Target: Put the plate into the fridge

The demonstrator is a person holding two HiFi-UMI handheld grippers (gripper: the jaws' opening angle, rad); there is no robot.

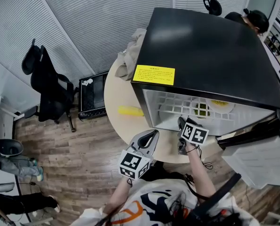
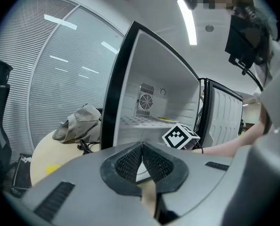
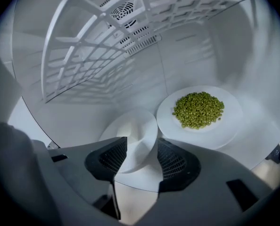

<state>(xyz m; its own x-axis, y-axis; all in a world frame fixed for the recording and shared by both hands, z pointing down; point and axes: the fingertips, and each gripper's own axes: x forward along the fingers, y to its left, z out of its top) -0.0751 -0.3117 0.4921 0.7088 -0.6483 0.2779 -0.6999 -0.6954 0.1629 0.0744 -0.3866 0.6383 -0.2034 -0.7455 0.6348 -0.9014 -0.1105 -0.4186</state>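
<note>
My right gripper (image 3: 142, 157) reaches into the open black fridge (image 1: 210, 51) and its jaws stand open. A small empty white plate (image 3: 130, 138) rests on the fridge floor, its near part between the jaws. The pads do not press on it. To its right lies a larger white plate of green peas (image 3: 199, 109), which also shows in the head view as the peas plate (image 1: 201, 109). The right gripper (image 1: 181, 124) sits at the fridge mouth. My left gripper (image 2: 142, 161) is shut on nothing; in the head view the left gripper (image 1: 152, 135) hangs over the table's front edge.
The fridge stands on a round beige table (image 1: 112, 93), its door (image 1: 258, 159) swung open to the right. A white wire shelf (image 3: 97, 36) spans the fridge above the plates. A yellow object (image 1: 129, 110) and a grey cloth (image 1: 128, 55) lie on the table. An office chair (image 1: 48, 86) stands at the left.
</note>
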